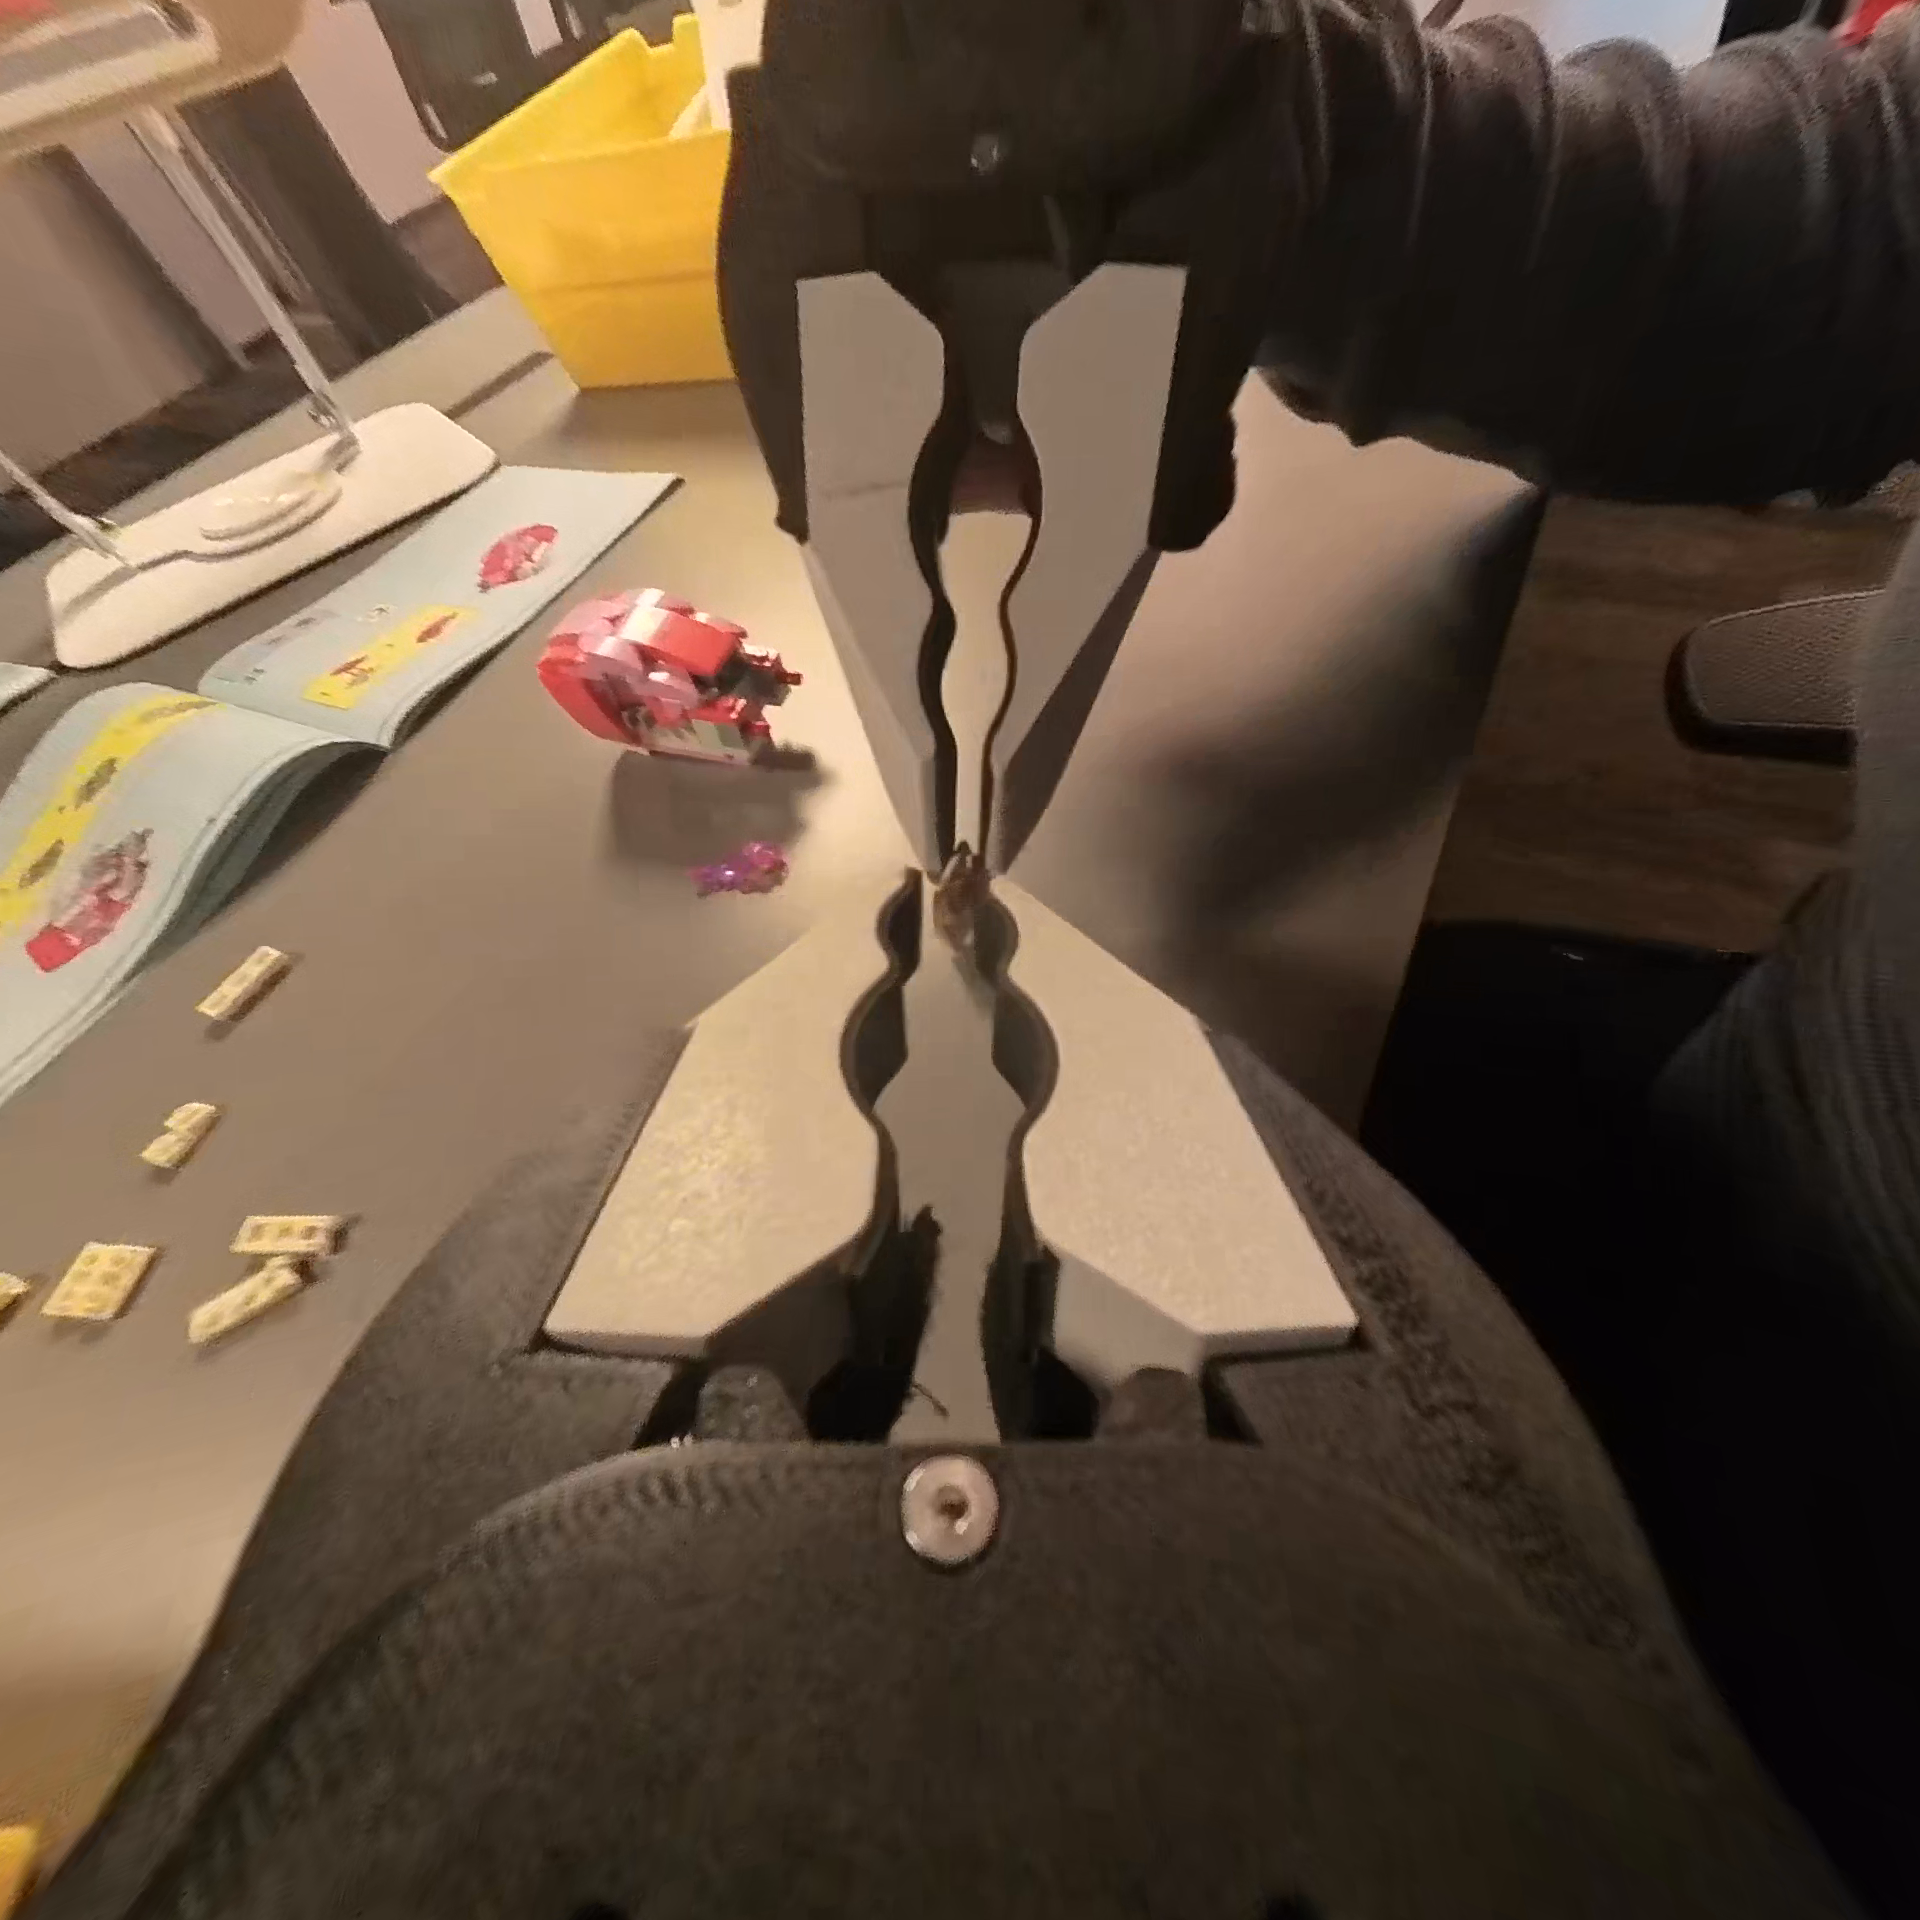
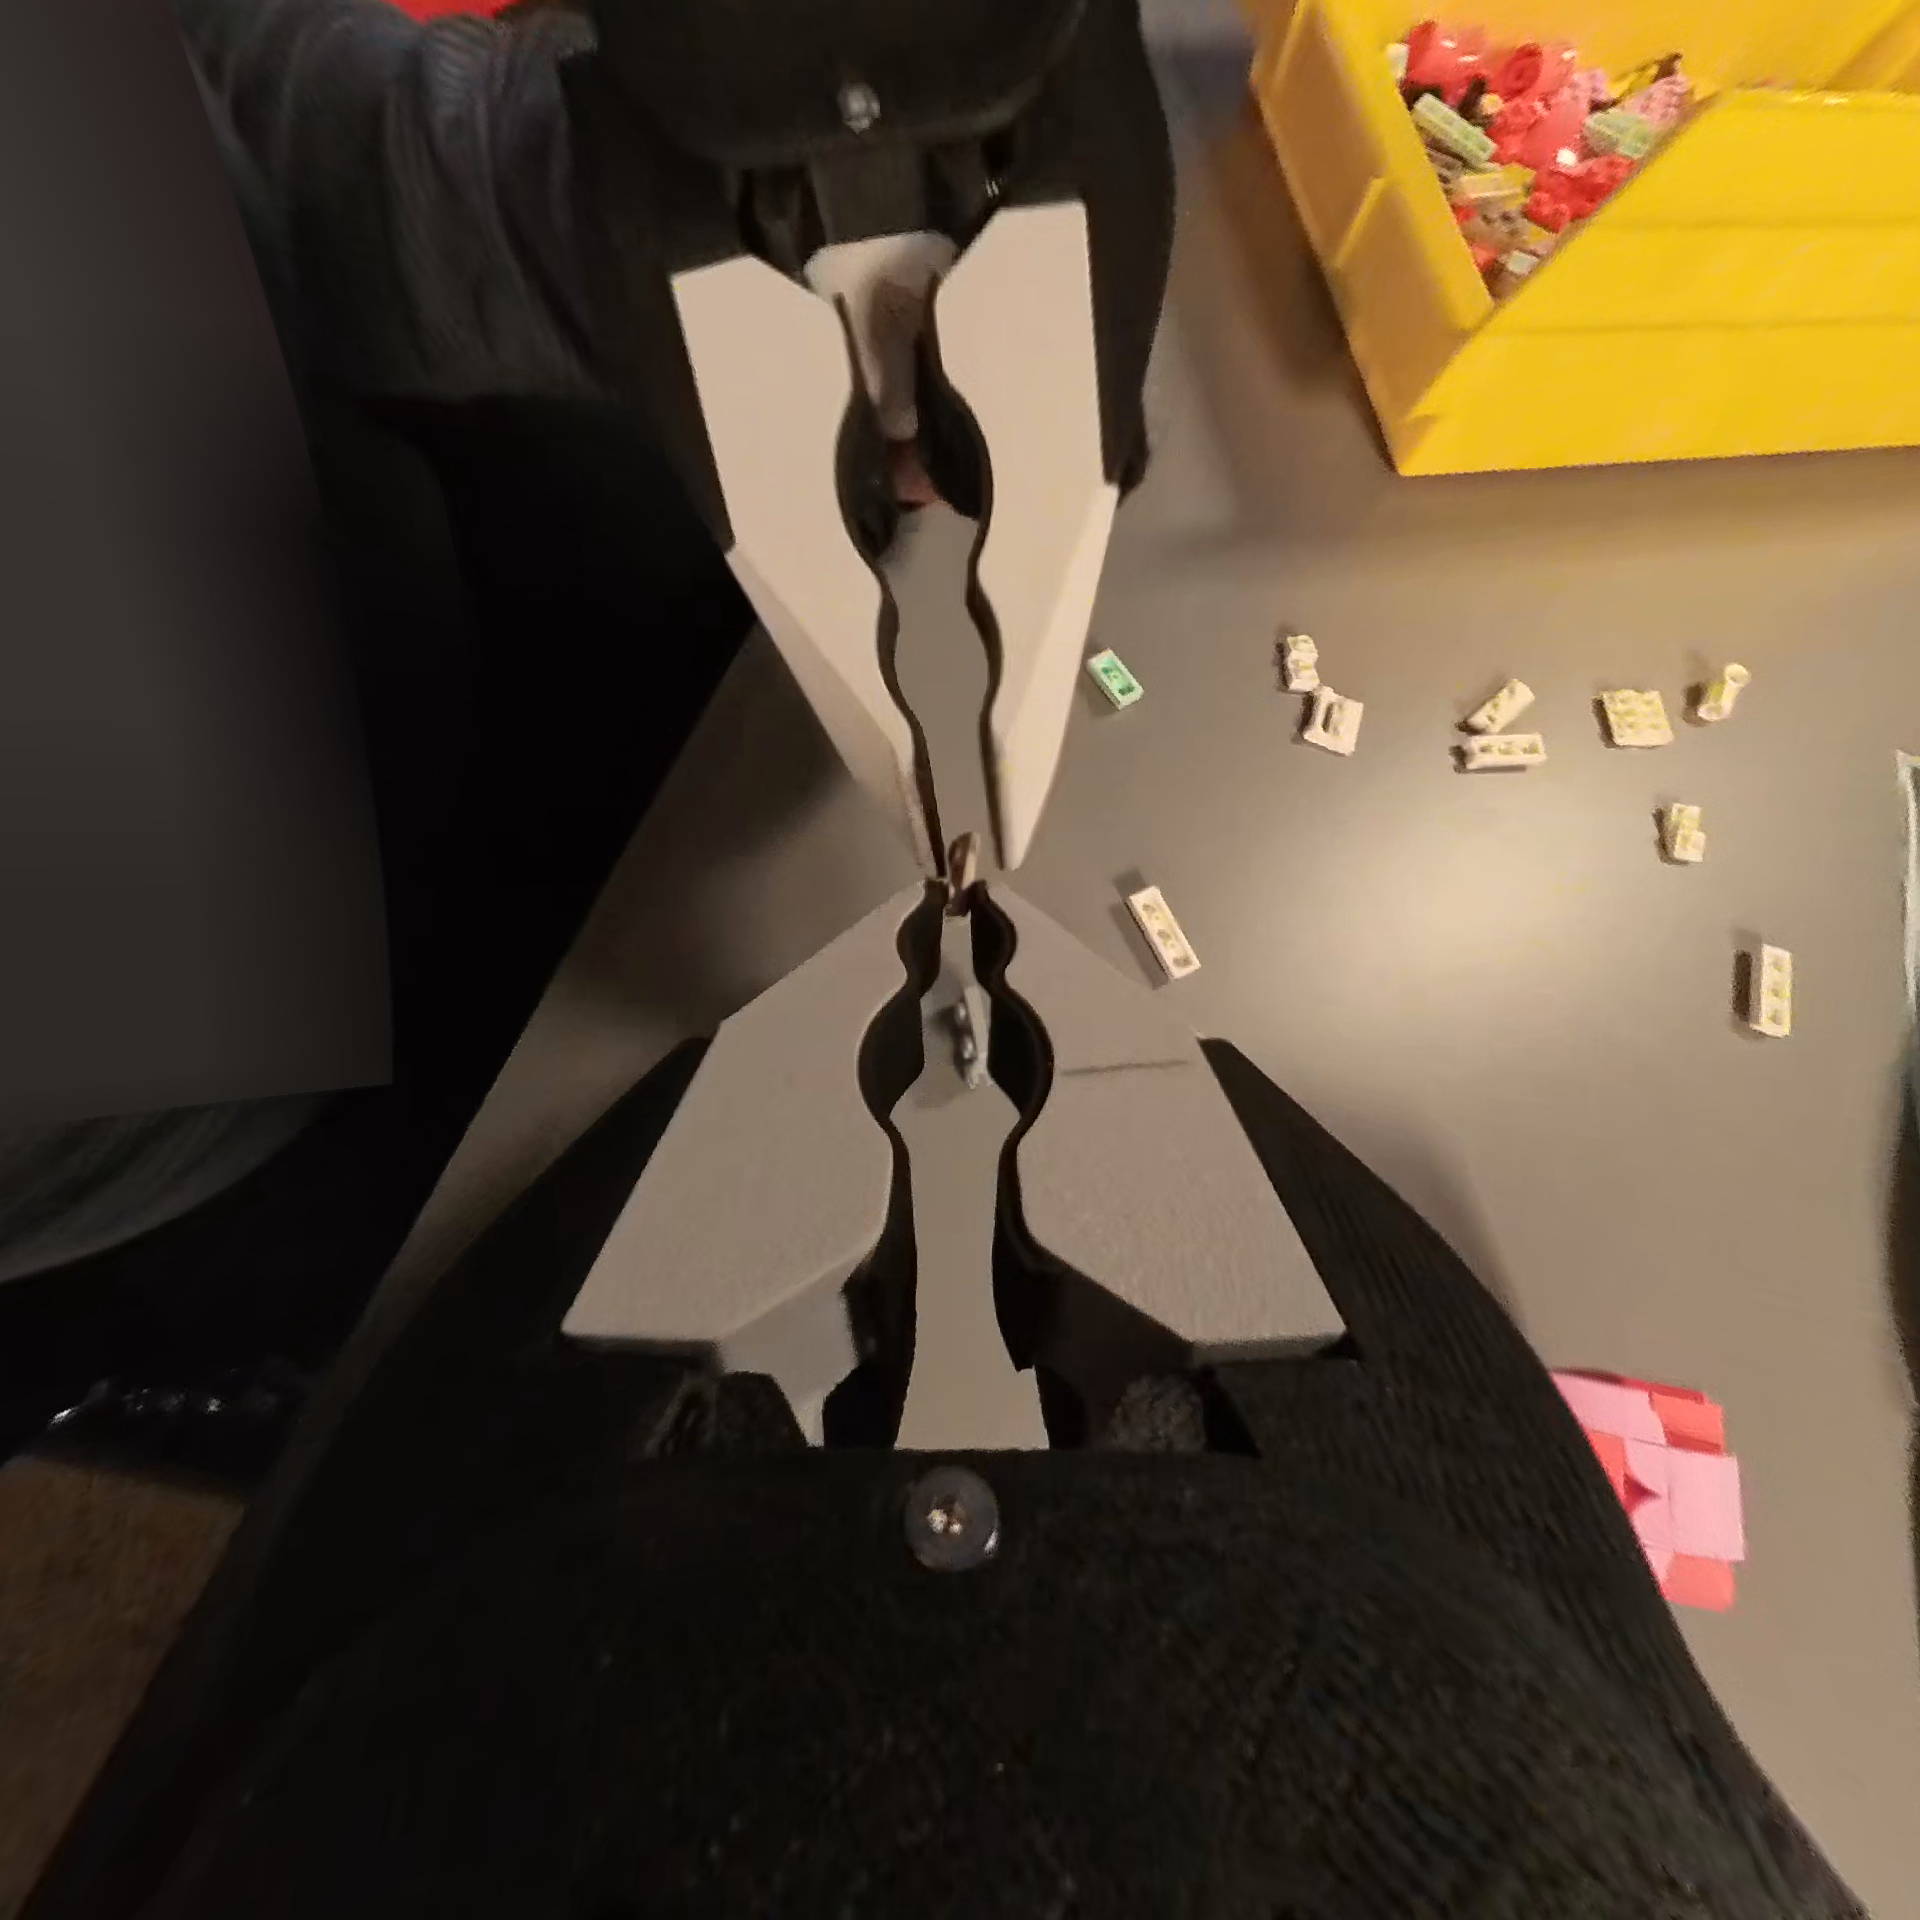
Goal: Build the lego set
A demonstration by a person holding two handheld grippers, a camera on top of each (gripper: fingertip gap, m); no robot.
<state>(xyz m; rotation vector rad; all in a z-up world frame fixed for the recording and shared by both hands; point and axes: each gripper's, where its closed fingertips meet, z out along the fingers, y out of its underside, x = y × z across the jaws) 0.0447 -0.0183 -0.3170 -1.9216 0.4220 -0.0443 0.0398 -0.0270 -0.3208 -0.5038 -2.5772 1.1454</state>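
Two hand-held grippers, left (image 1: 961,883) and right (image 2: 951,883), are meeting tip to tip above the table's (image 1: 468,935) edge, both clenching one tiny dark brick piece (image 2: 961,868) (light, rigid, easily dropped).

Glowing warm and dim across the grey table (image 1: 436,935), casting a soft shadow under the red brick model (image 1: 665,681). Smearing with motion blur over the booklet (image 1: 156,790) and yellow bin (image 2: 1621,343). Bending hard at the wide-angle edges, sinking into blackness beside the table.
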